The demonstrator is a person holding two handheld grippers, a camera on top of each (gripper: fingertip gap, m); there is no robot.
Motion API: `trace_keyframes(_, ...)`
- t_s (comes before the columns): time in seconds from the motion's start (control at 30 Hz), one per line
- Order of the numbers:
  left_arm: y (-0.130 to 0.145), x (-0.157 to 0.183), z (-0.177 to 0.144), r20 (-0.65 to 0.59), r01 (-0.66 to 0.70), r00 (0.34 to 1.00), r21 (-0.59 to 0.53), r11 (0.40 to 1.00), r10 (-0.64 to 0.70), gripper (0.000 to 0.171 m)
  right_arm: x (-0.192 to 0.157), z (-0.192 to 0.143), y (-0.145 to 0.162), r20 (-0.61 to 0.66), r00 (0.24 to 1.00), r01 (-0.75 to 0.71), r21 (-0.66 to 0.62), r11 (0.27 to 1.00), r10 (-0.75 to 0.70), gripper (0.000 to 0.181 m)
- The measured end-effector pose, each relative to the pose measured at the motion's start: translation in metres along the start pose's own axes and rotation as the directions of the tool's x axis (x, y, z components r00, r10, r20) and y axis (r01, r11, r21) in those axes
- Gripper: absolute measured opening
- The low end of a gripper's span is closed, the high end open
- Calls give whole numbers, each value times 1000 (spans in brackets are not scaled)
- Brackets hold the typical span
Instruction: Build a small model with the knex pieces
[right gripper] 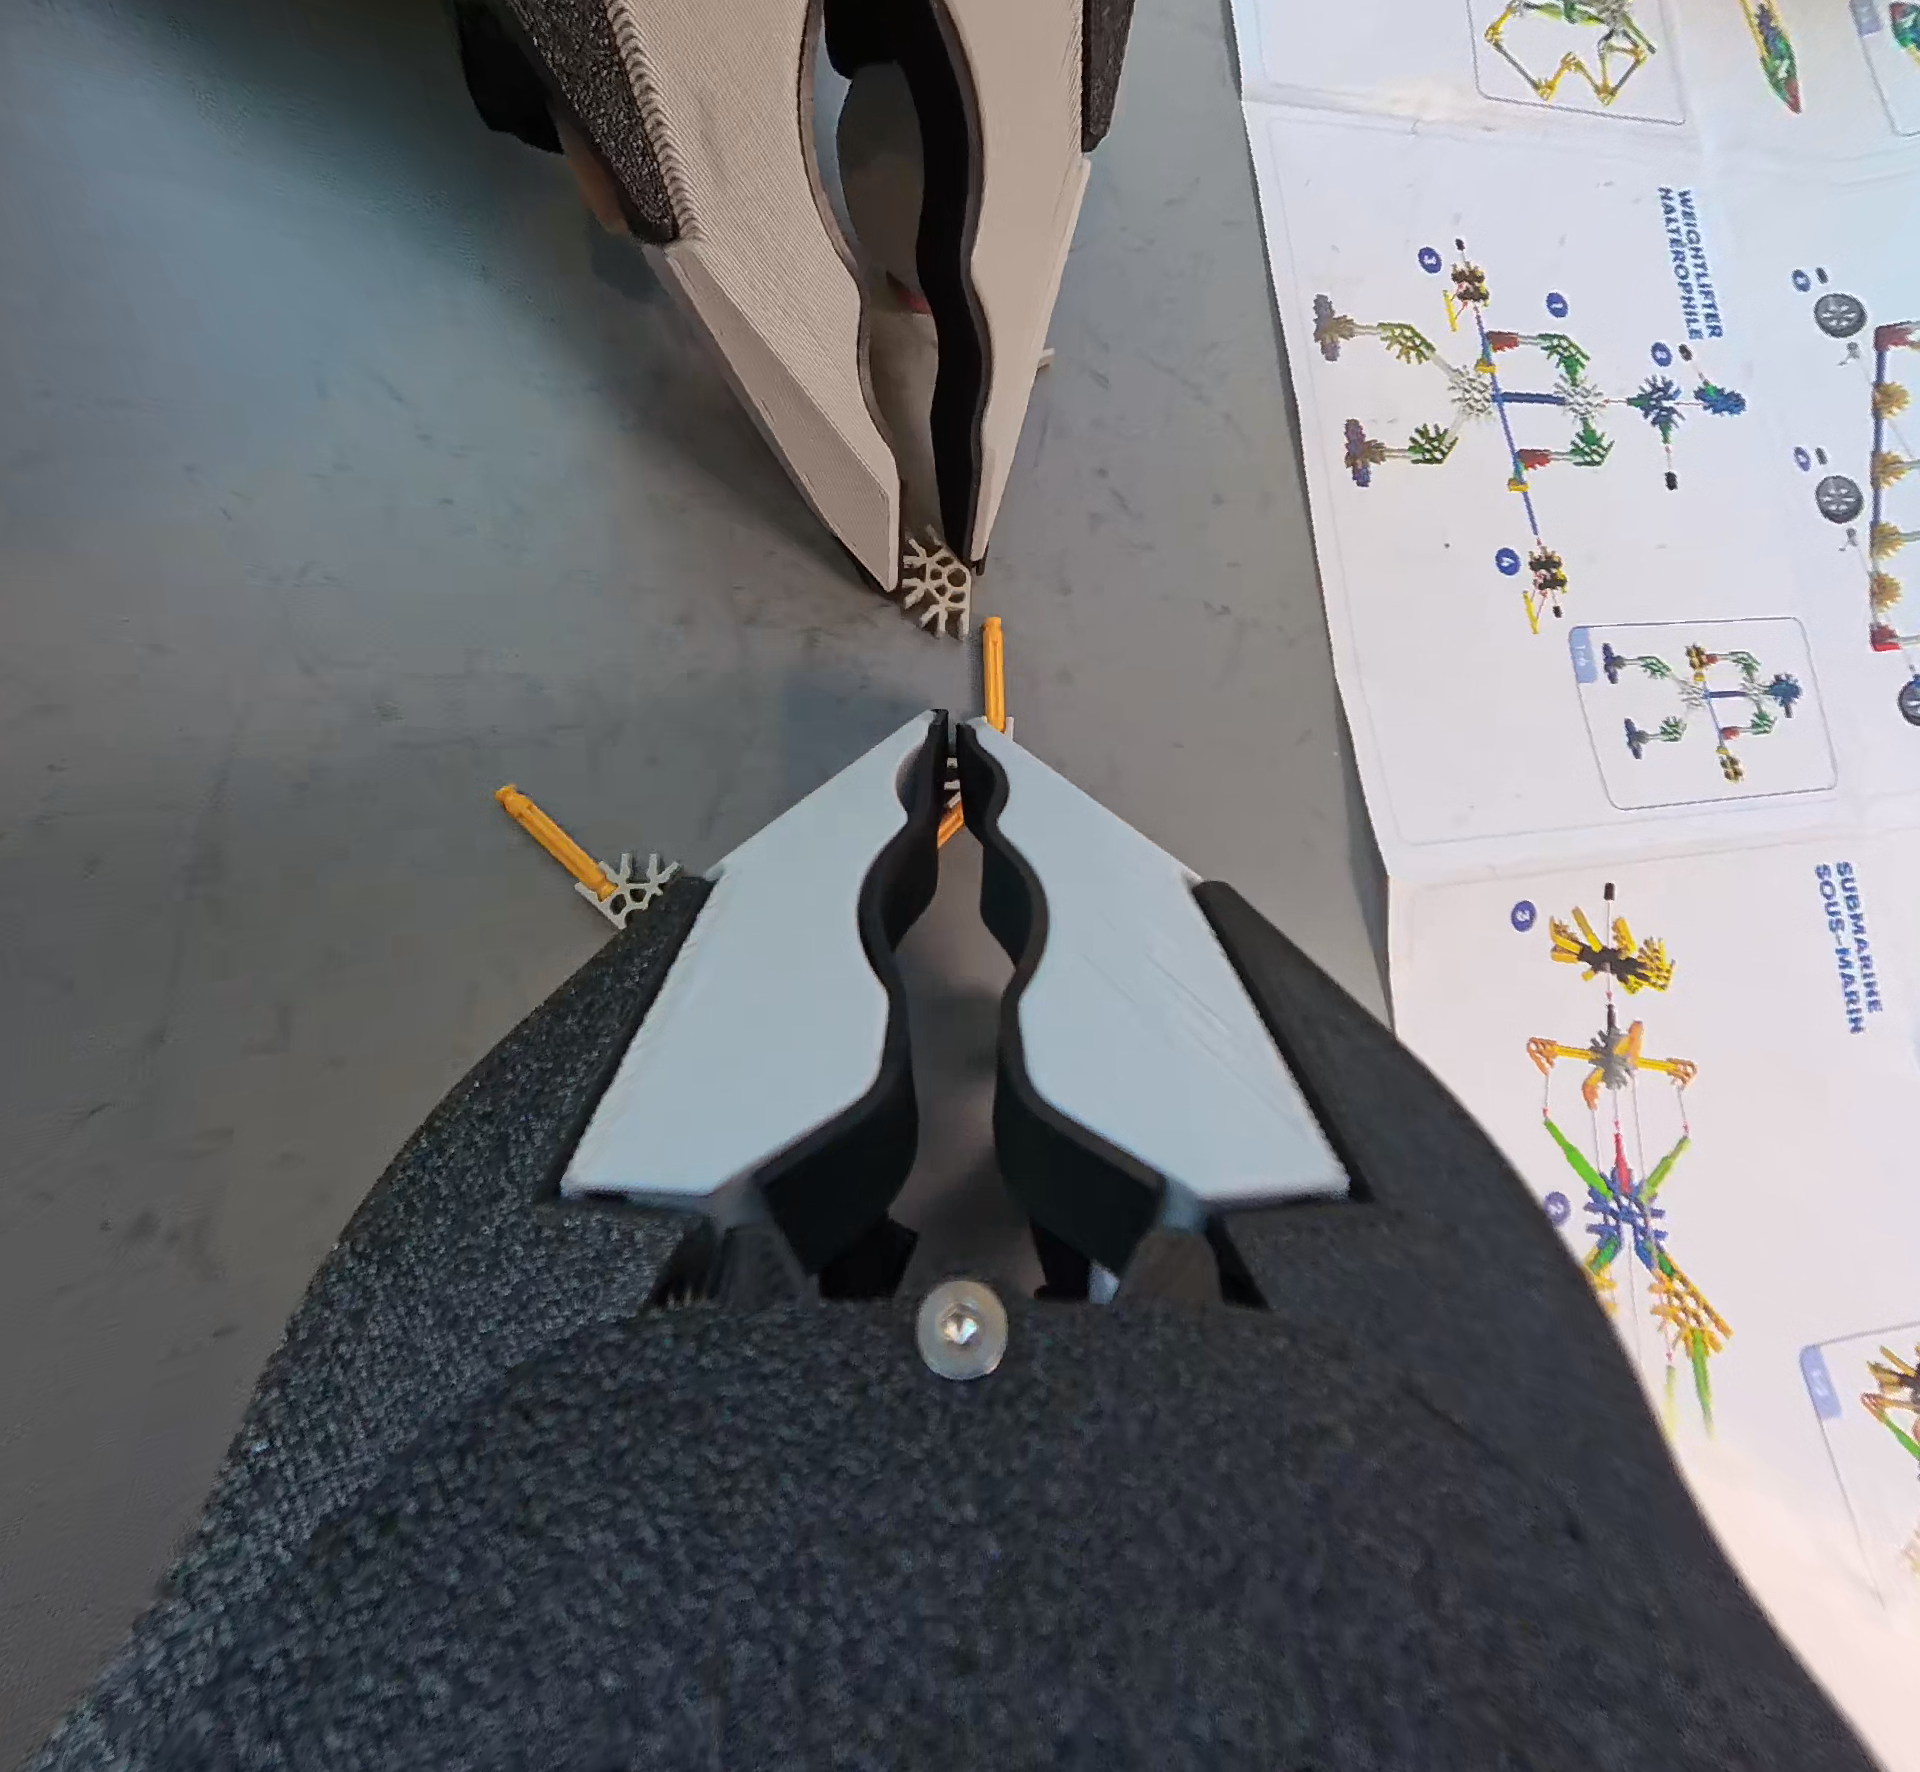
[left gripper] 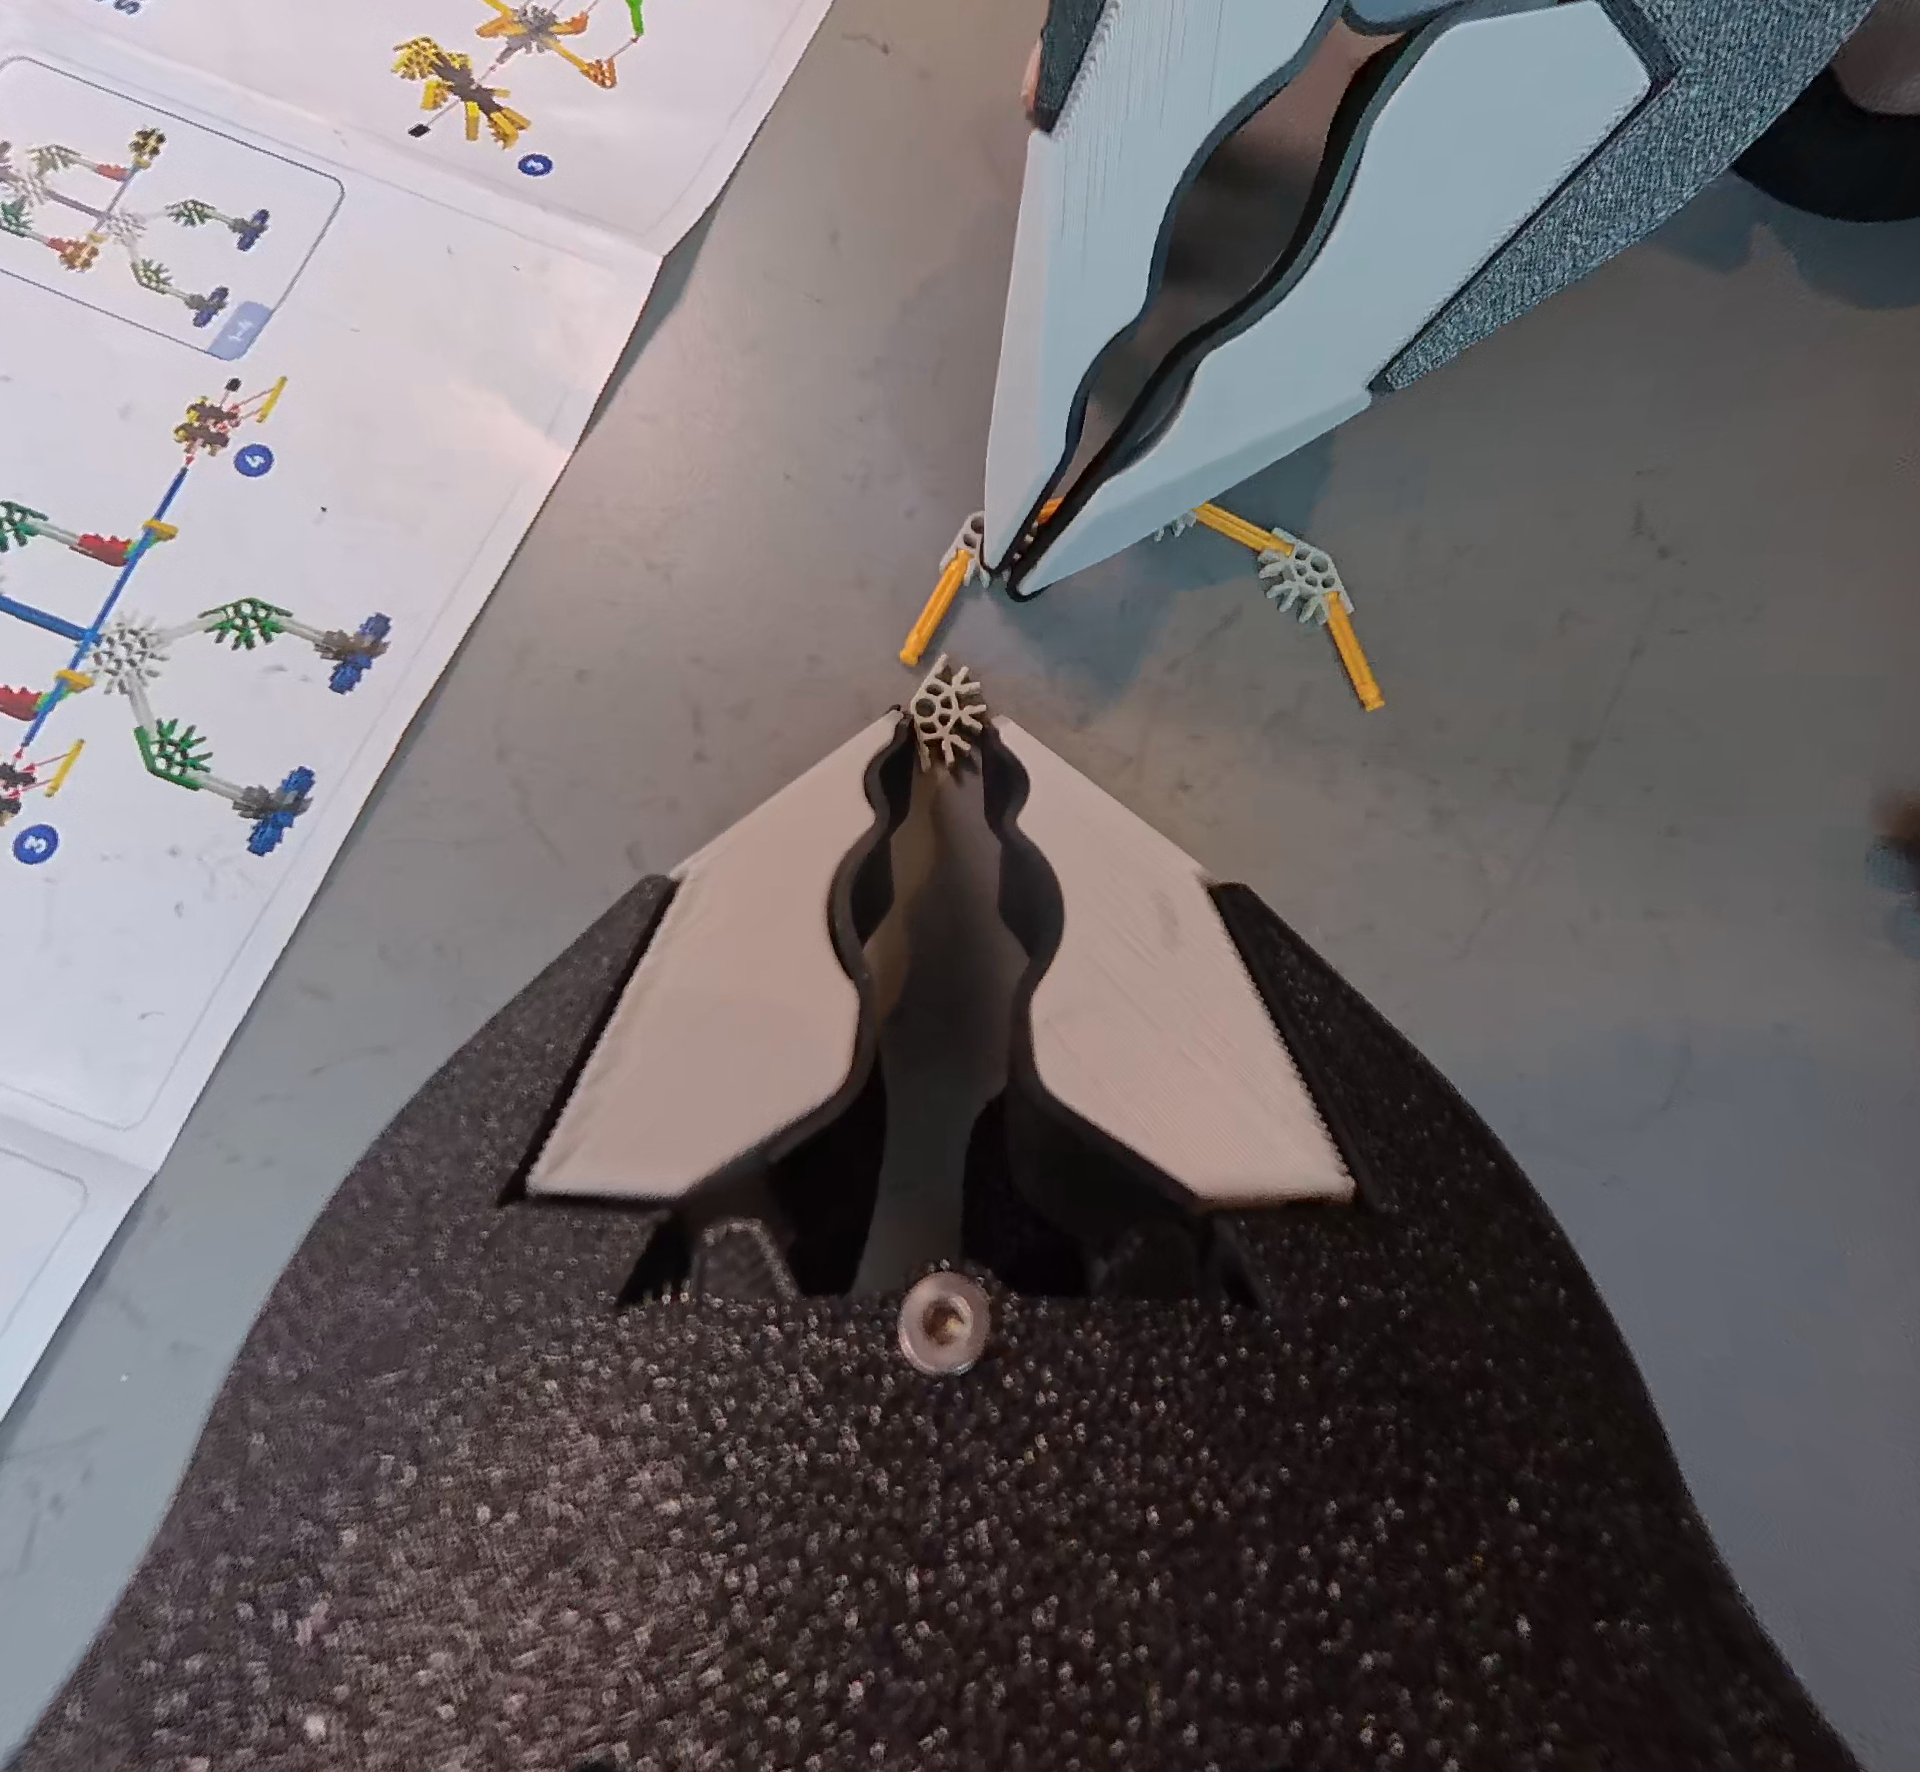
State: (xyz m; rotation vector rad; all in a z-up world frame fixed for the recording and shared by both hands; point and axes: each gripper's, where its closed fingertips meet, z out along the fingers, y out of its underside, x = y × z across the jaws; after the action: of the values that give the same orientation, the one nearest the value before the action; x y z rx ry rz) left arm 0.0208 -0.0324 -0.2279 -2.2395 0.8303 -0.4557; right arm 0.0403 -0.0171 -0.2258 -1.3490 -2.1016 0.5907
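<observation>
Snowflake connector [left gripper: 948, 709] pinched in left gripper [left gripper: 943, 720] fingers; right gripper [right gripper: 951, 735] fingers pinch yellow-rod assembly [right gripper: 992, 668].

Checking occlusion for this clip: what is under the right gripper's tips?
A yellow rod and grey connector chain pinched by the right gripper, on the grey table. The pinched spot itself is covered.

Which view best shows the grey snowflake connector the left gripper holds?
Right wrist view: the grey snowflake connector hangs exposed below the left gripper tips. Left wrist view shows the connector too, partly tucked between its own fingertips.
</observation>
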Motion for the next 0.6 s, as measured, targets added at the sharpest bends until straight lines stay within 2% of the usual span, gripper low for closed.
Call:
trace_keyframes(0.1,0,0,0,3,1,1000,-1,1000,-1,13,3,-2,-2,-8,1000,-17,20,1000,18,4)
trace_keyframes(0.27,0,0,0,0,-2,1000,-5,1000,2,13,8,-2,0,4,995,-96,19,995,96,26)
trace_keyframes(0.43,0,0,-2,-11,-4,1000,-3,1000,4,18,3,1,3,39,991,-127,-20,992,128,12)
trace_keyframes(0.6,-4,-3,-9,-13,-27,1000,26,999,28,17,2,1,3,38,992,-116,-16,993,117,11)
